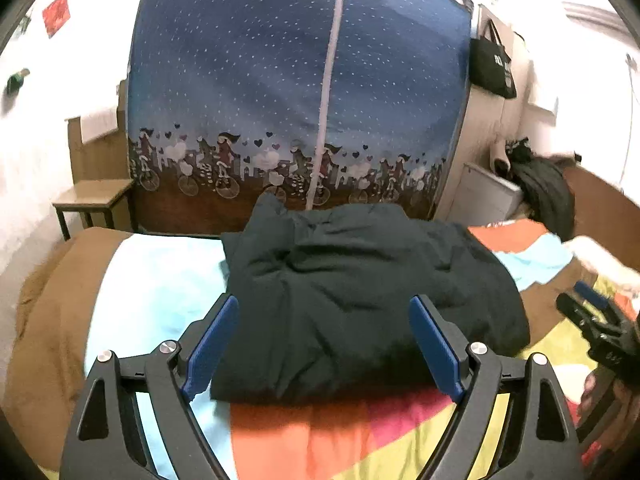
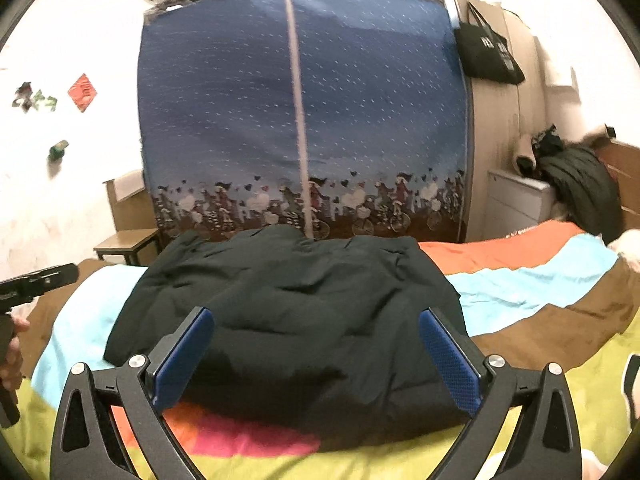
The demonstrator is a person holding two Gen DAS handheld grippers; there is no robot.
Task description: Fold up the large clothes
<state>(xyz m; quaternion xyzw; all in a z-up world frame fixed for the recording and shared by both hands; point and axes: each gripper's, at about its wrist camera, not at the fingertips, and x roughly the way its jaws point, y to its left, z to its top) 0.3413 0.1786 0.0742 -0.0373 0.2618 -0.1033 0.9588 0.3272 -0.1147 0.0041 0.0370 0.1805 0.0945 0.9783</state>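
Both tongs, left tongs [image 1: 323, 320] and right tongs [image 2: 316, 334], hang wide apart and empty above a dark padded jacket [image 2: 296, 312] bundled on the striped bed [image 2: 532, 284]. Next fold probably wants both near corners pinched together, lifted evenly.

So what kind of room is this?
Most likely a bedroom. A dark padded jacket lies folded on a bed with a colourful striped bedspread, a zippered fabric wardrobe stands behind it, and a black tote bag hangs nearby.
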